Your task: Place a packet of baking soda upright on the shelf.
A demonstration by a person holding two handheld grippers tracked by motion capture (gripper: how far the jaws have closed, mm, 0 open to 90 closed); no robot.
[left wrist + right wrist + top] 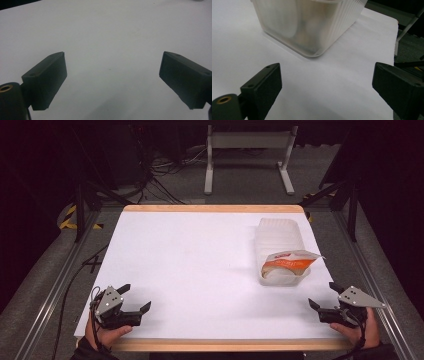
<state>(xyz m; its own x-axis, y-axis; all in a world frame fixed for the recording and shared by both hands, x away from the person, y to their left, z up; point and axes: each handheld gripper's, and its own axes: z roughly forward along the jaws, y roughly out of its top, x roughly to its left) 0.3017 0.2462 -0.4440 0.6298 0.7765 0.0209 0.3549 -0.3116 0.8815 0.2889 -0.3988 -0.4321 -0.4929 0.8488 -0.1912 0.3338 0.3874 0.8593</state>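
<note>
Right gripper view: translucent container (312,25) just beyond wide-spread, empty right hand-held gripper (325,85).

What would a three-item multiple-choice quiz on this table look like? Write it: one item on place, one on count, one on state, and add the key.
1. Where does the plastic container stand on the table?
A. Right half
B. Left half
C. Near left corner

2. How many packets lie in the container?
A. None
B. One
C. Three

3. How do the jaws of the left gripper and right gripper stand?
A. Both shut
B. Left shut, right open
C. Both open

Key: 1 A, since the high view has it right of the table's middle, ahead of the right gripper. 2 B, since a single orange and white packet sticks out of its near end. 3 C, since each gripper view shows bare white table between its jaws.
</note>
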